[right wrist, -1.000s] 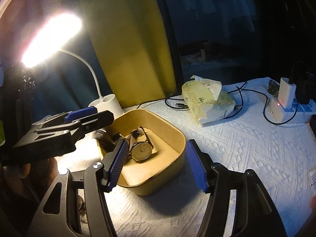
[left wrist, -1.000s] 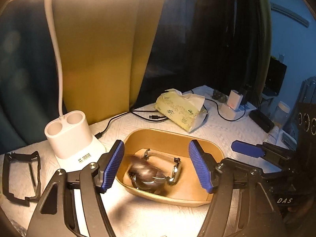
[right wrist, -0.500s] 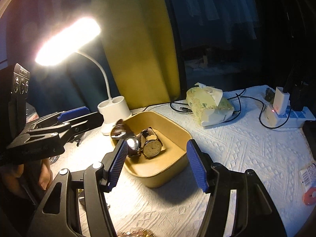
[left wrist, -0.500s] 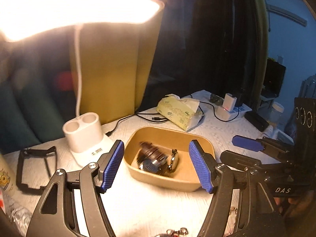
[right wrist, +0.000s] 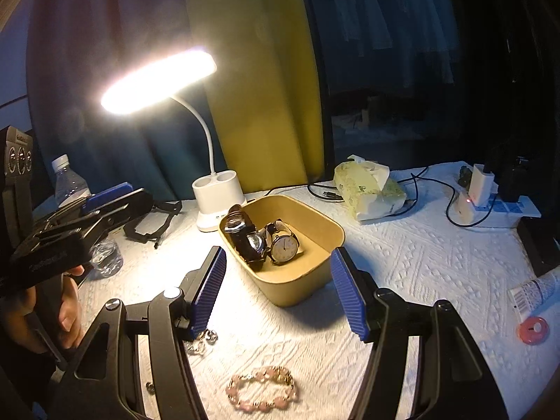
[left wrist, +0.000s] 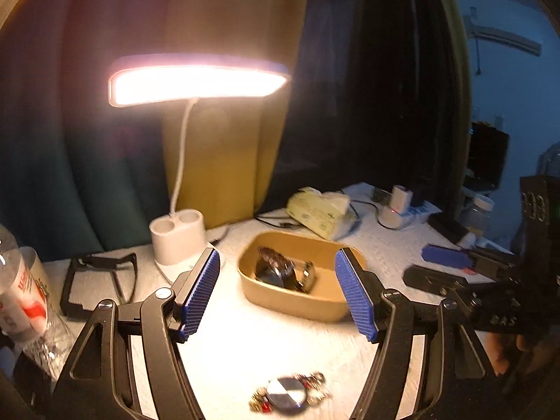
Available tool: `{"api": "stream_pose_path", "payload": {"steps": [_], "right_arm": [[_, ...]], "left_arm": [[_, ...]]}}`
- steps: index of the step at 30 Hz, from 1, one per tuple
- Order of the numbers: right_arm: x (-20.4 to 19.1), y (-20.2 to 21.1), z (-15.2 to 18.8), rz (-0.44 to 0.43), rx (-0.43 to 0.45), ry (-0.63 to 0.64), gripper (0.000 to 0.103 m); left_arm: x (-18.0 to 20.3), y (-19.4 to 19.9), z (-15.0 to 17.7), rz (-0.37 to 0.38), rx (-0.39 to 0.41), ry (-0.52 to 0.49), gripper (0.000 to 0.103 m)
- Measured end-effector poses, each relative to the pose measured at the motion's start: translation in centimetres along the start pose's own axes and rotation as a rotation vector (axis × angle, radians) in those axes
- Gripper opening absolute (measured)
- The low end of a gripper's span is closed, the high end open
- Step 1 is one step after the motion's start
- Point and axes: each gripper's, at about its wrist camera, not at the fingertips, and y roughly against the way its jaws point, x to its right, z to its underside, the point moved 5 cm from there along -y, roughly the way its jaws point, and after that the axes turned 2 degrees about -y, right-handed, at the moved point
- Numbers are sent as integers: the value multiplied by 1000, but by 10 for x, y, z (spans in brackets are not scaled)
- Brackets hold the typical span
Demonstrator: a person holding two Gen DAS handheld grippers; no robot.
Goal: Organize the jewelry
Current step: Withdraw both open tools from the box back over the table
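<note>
A tan tray (right wrist: 325, 234) on the white cloth holds a dark-strapped watch (right wrist: 245, 241) and a white-faced watch (right wrist: 285, 247); the tray also shows in the left wrist view (left wrist: 290, 301). My left gripper (left wrist: 276, 294) is open and empty, pulled back from the tray. My right gripper (right wrist: 278, 290) is open and empty, in front of the tray. A pink bead bracelet (right wrist: 260, 388) lies on the cloth near me. A round metal piece with beads (left wrist: 288, 397) lies below the left gripper. A small silver piece (right wrist: 203, 341) lies by the right gripper's left finger.
A lit white desk lamp (right wrist: 217, 203) stands behind the tray. A tissue pack (right wrist: 367, 192), cables and a power strip (right wrist: 490, 206) are at the back right. A black frame (left wrist: 94, 283) and a water bottle (left wrist: 24, 297) are at the left. A red roll (right wrist: 533, 329) lies at the right.
Both grippers have pulled back and up from the tray. The dark watch that was moving in the tray now rests inside it. The bracelet and metal piece have come into view.
</note>
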Motion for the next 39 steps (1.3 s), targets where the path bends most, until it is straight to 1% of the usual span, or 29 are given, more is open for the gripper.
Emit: {"api": "stream_pose_path", "payload": {"steps": [4,11,15,22,27,31,36,39], "right_arm": [[-4,12,4,1,3,9,62],[-9,25,14,-1,0,12,62],[-12,30,23,-5,-9,14,62],[-13,31,42,-13,-50,12,62],[-8,30,58,-12,-86,3,62],[-2,30,68,-10,-107,-11,62],[3,28,77,-14,-127,-29,62],[6,28,79,-15,-130,-35,62]], "left_arm": [[5,11,9,23,-40,20,72],[7,31,23,-1,-51,22,72],[6,42,33,-19,-60,41,72],[10,49,58,-27,-108,54,72],[18,48,82,-25,-177,47,72],[27,46,97,-42,-242,16,72],[37,38,113,-50,-321,-22,72],[38,35,125,-49,-372,-20,72]]}}
